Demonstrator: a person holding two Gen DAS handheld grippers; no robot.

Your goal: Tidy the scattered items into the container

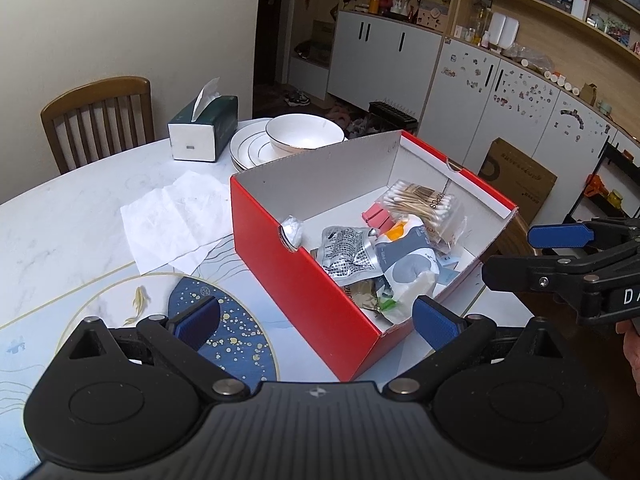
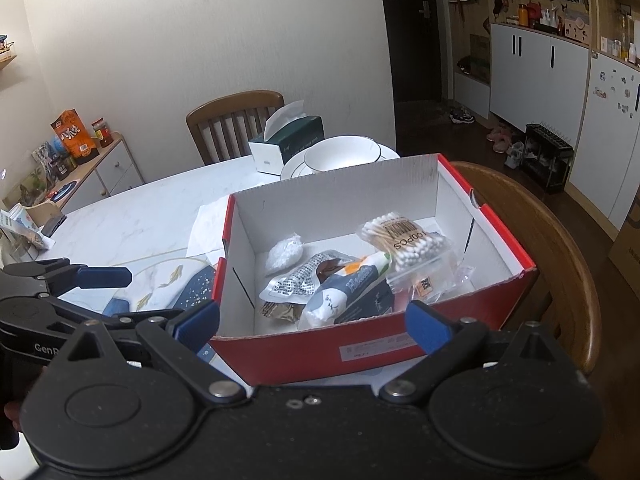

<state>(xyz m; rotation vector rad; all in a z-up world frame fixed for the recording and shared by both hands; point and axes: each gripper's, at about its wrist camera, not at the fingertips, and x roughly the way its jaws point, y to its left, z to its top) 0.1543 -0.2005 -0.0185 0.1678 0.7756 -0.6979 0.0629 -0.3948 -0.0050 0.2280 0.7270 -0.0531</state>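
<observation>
Left gripper (image 1: 318,322): held low with both blue pads (image 1: 198,322) spread wide apart, nothing between them. Right gripper (image 2: 312,326): also held with its jaws wide open and empty. In the left wrist view, seen from the side at the right edge, fingers parted, a bit of a hand (image 1: 632,344) behind it. In the right wrist view, left gripper seen at the left edge, also parted.
</observation>
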